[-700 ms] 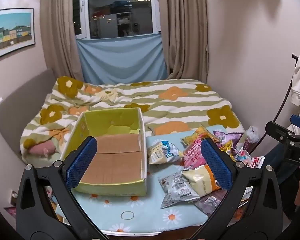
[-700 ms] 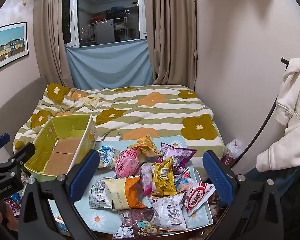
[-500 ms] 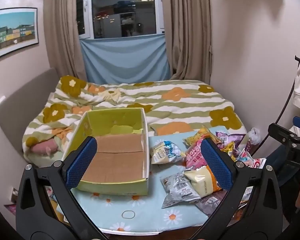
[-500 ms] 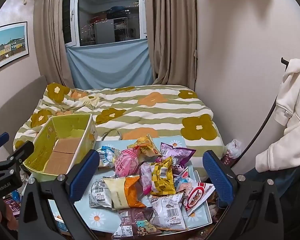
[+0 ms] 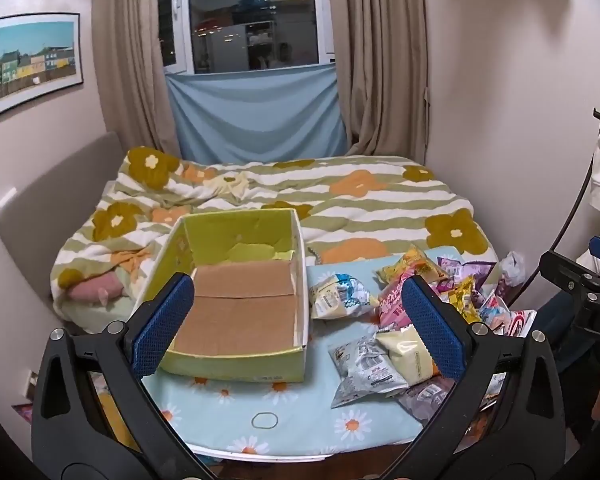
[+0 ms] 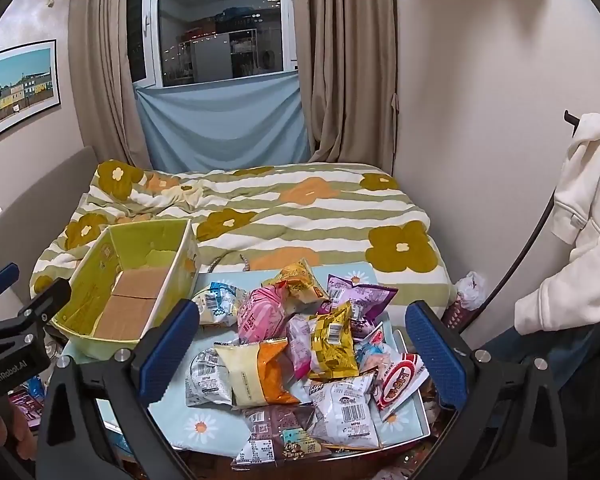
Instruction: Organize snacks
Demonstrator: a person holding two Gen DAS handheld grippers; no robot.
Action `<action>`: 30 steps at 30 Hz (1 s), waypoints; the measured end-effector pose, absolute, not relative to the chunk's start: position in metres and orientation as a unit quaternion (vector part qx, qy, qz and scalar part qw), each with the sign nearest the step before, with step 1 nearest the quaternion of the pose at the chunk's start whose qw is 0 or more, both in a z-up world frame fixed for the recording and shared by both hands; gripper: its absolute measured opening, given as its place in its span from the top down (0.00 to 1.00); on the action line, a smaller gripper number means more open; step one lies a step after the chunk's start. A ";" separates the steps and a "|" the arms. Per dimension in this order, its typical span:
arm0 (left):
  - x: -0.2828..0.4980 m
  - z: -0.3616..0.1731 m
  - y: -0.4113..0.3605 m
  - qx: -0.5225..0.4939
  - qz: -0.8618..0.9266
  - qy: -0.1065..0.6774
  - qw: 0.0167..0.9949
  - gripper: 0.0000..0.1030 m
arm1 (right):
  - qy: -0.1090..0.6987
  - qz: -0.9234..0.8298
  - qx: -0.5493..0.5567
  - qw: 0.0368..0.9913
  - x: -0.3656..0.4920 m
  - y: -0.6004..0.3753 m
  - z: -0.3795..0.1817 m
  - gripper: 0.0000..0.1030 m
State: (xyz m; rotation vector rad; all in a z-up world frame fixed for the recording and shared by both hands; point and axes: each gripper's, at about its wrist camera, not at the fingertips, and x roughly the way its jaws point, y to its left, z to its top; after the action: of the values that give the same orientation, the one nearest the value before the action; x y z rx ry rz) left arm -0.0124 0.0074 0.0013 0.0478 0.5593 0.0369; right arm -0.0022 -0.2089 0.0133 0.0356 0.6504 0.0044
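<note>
A pile of snack packets (image 6: 300, 344) lies on a light blue daisy cloth (image 5: 292, 412) at the foot of the bed; in the left wrist view the pile (image 5: 400, 328) sits at the right. An empty yellow-green cardboard box (image 5: 236, 300) with a brown bottom stands left of the pile, also seen as the box (image 6: 128, 292). My left gripper (image 5: 298, 320) hovers open above the box's right wall, holding nothing. Above the packets my right gripper (image 6: 302, 350) stands wide open and empty. A yellow-and-orange packet (image 6: 256, 372) and a gold packet (image 6: 334, 344) lie between its fingers' lines of sight.
A bed with a green striped, flowered blanket (image 6: 284, 216) stretches behind the cloth to a curtained window (image 5: 256, 20). A white hooded garment (image 6: 584, 224) hangs at the right. The left gripper's body (image 6: 16, 340) shows at the right view's left edge.
The left view has drifted slightly, so the box and packets sit a bit further right. The right view is almost unchanged. Both grippers stayed open.
</note>
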 end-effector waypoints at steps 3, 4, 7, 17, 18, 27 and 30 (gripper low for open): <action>-0.014 0.001 0.008 0.023 0.018 0.276 0.961 0.00 | 0.319 0.002 0.016 0.948 -0.004 -0.206 0.014 0.00; -0.014 0.001 0.008 0.023 0.018 0.275 0.961 0.00 | 0.319 0.002 0.015 0.948 -0.004 -0.206 0.014 0.00; -0.015 0.002 0.008 0.022 0.017 0.275 0.961 0.00 | 0.315 0.000 0.013 0.949 -0.011 -0.202 0.014 0.00; -0.025 0.003 0.013 0.021 0.013 0.270 0.963 0.00 | 0.307 -0.007 0.014 0.951 -0.024 -0.198 0.018 0.00; -0.025 0.003 0.013 0.022 0.013 0.270 0.963 0.00 | 0.307 -0.008 0.013 0.951 -0.024 -0.198 0.019 0.00; -0.029 0.005 0.011 0.025 0.009 0.268 0.963 0.00 | 0.303 -0.011 0.017 0.953 -0.031 -0.197 0.021 0.00; -0.029 0.005 0.012 0.025 0.009 0.269 0.963 0.00 | 0.303 -0.011 0.018 0.953 -0.032 -0.196 0.021 0.00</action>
State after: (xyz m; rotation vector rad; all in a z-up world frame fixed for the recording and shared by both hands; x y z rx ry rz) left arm -0.0292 0.0117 0.0051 0.0505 0.5442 0.0187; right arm -0.0319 -0.1961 0.0208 0.0356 0.6149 -0.0220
